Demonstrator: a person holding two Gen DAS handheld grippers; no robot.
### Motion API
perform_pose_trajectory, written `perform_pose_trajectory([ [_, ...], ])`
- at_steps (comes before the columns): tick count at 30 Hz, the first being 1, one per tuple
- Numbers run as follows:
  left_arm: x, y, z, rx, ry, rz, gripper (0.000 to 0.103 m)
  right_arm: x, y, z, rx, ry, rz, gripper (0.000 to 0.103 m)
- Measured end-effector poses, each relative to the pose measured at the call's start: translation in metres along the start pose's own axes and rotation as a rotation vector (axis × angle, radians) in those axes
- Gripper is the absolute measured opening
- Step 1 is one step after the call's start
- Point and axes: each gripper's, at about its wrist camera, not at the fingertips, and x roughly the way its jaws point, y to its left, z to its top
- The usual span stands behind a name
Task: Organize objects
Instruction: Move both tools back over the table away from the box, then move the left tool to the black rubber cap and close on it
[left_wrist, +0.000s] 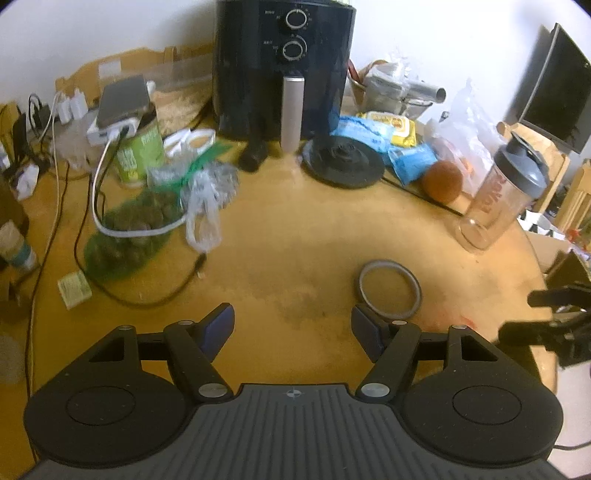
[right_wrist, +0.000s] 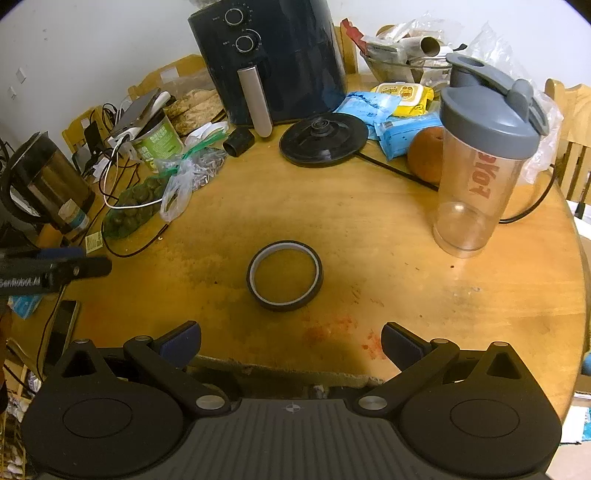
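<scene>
Tape roll (right_wrist: 284, 275) lying flat on round wooden table (right_wrist: 424, 295), in bare middle-front area, near front edge. Thin hollow ring, looks light & stiff; smooth outer face prob. slippery. Best hold, as judged: pinch across one wall of ring, one finger inside the hole, one outside; or span whole ring if jaws reach. Flat lie means fingers must come almost to the wood.

Right gripper (right_wrist: 291, 345) over front edge, jaws wide, nothing between, tape straight ahead. Left gripper (left_wrist: 293, 328) jaws apart about mid-width, empty; tape just beside its right finger.

Shaker bottle (right_wrist: 484, 158) upright twd right edge, apart from tape; tall, empty, easy to tip w/ a careless swing. Orange (right_wrist: 424, 155) & blue packets (right_wrist: 399, 133) behind it. Kettle base (right_wrist: 323, 138) w/ cord trailing to right edge. Air fryer (right_wrist: 269, 55) at back edge. Left side: green net bag (right_wrist: 136, 210), plastic bag (right_wrist: 177, 188), loose cables, kettle (right_wrist: 44, 181). Nothing blocking straight path to tape.
</scene>
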Motion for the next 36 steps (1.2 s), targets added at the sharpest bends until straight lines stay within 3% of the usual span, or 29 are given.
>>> perform_pose_trajectory([
  [24, 0.098, 0.010, 0.080, 0.197, -0.132, 0.123, 0.069, 0.011, -0.015, 0.025, 0.085, 0.018, -0.033, 0.103],
  [36, 0.171, 0.003, 0.103, 0.320, -0.118, 0.194, 0.069, 0.007, -0.026, 0.027, 0.127, 0.015, -0.076, 0.103],
])
